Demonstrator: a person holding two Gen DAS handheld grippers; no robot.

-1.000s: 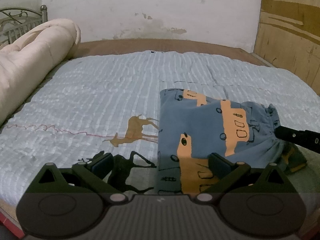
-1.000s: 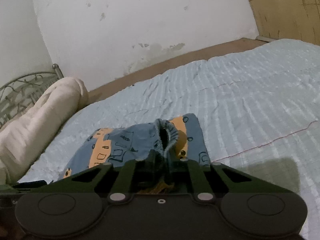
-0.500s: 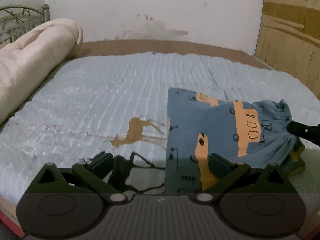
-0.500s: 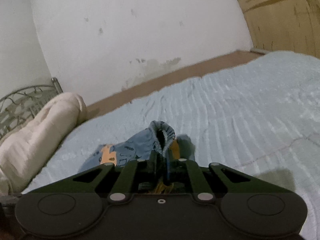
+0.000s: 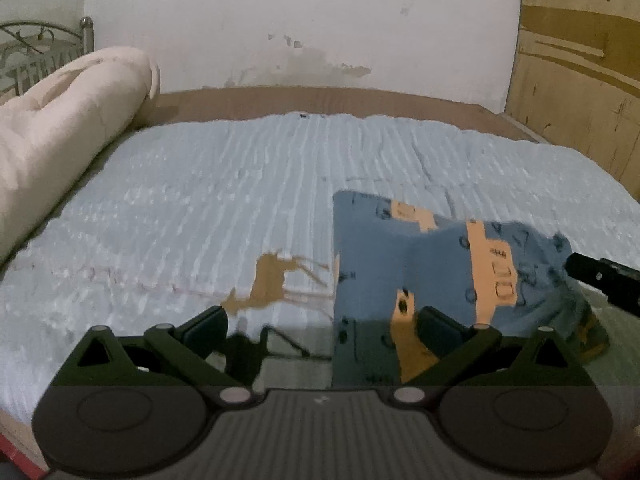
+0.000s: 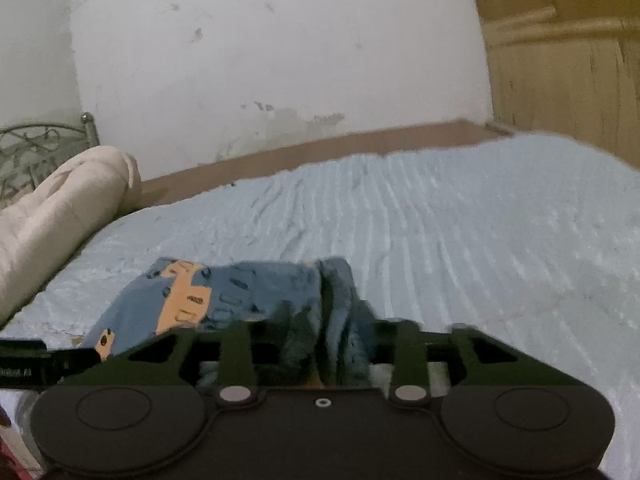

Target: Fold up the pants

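Right gripper [image 6: 320,344] clenched on the gathered elastic waistband of the small blue cotton pants with orange vehicle print [image 6: 224,300], bunched cloth pinched at lower centre of the right wrist view, with the rest of the garment trailing off to the left and draping down onto the bed. Left gripper [image 5: 320,328] released, jaws wide apart, hovering low at the bottom of its frame with nothing between them; right-hand finger [image 5: 440,326] over the near edge of the same pants [image 5: 432,264], left-hand finger over bare quilt. Right tool's black tip [image 5: 600,276] visible at the right edge of the left wrist view, where the waistband rises off the surface.

Garment placed right of centre in the left wrist view, partly lifted at its right end, lying on the pale blue ribbed quilt [image 5: 240,200] of the bed, beside an orange deer motif [image 5: 272,280] stitched into the cover. Rolled cream duvet [image 5: 60,128] along the upper left, metal headboard [image 5: 28,48] behind it, stained white wall [image 5: 300,20] across the top, wooden panel [image 5: 580,60] at upper right.

Probably mid-fold, waistband being carried over. Best done by keeping the pinch firm and level, moving slowly so the cloth lays over flat instead of bunching, and bringing the free tool down on the near edge to pin it, then lining up edges before letting go
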